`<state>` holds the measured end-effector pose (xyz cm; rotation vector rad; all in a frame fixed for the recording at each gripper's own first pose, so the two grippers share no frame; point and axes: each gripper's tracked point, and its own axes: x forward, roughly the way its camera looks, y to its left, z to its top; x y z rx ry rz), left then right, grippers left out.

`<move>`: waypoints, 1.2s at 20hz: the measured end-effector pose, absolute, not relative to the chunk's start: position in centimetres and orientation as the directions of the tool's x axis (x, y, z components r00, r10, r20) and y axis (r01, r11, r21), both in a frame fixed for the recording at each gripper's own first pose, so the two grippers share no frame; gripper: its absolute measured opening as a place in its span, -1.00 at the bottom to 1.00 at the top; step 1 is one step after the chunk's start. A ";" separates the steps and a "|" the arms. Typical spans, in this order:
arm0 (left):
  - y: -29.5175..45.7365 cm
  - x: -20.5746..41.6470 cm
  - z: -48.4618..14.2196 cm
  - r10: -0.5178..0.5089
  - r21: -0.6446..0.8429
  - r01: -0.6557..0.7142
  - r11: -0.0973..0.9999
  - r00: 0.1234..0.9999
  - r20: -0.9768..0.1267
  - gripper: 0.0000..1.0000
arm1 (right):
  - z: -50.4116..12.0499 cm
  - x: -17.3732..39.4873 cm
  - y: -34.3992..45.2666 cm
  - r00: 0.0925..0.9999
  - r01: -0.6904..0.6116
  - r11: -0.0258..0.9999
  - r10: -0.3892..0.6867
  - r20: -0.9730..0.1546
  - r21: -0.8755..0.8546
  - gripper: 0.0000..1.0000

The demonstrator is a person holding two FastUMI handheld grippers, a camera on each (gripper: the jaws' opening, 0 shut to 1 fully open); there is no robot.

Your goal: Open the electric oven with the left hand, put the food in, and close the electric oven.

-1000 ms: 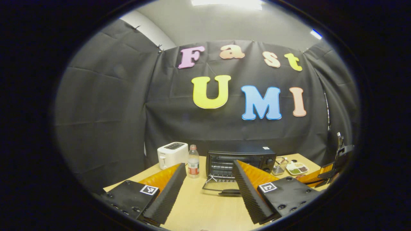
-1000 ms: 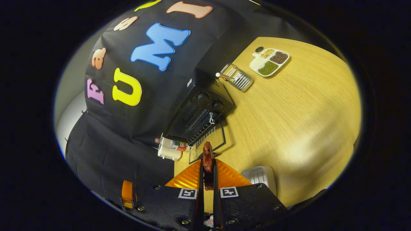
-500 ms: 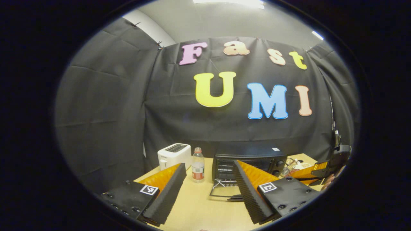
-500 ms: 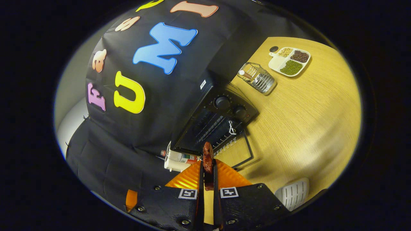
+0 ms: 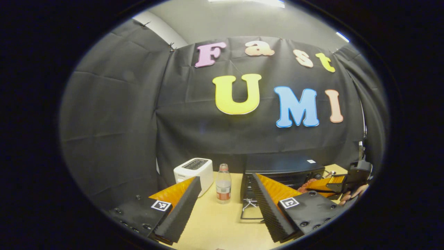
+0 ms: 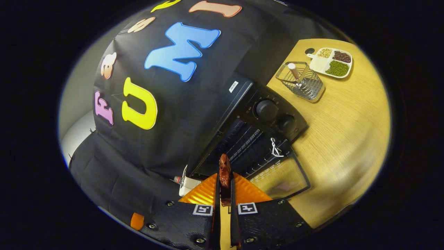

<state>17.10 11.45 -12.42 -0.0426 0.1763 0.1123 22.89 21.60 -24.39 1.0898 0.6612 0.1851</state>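
In the left gripper view, our left gripper (image 5: 225, 205) is at 6 o'clock with the jaws wide and nothing between them. Past the fingers stand a white toaster (image 5: 194, 172) at 7 o'clock, a bottle (image 5: 223, 183) near the centre bottom, and the electric oven (image 5: 284, 168) at 5 o'clock with its door (image 5: 250, 211) folded down onto the table (image 5: 215, 222). At 4 o'clock we see the right gripper (image 5: 321, 183) before the oven, with a reddish piece at its tip; the edge of the view is poor, so this is probably the food.

In the right gripper view, our right gripper (image 6: 224, 194) at 6 o'clock has its jaws narrow and pressed on the food (image 6: 224, 173), a dark red strip standing up between the pads. The open oven cavity with its rack (image 6: 242, 146) lies just beyond, at the centre. A wire basket (image 6: 302, 82) and a divided dish (image 6: 331, 62) sit at 2 o'clock.

We judge the food is light and rather soft, maybe a little greasy. Holding it across the flat sides, low on the strip, seems right, with gentle pressure so it does not tear.
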 end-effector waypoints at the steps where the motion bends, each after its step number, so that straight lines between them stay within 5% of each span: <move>1: 11.9 17.4 -12.7 0.109 -0.024 -0.115 0.993 0.977 -0.182 1.00 | -24.8 23.5 22.1 0.796 0.175 0.468 0.450 -0.404 0.866 -0.77; 12: 15.3 20.1 -15.4 0.104 -0.018 -0.111 0.994 0.967 -0.232 0.95 | -28.6 30.3 24.9 0.839 0.190 0.478 0.374 -0.395 0.857 -0.77; 24: 16.4 21.3 -16.9 0.125 -0.020 -0.136 0.991 0.955 -0.268 0.95 | -30.8 33.1 23.9 0.833 0.218 0.601 0.295 -0.467 0.769 -0.70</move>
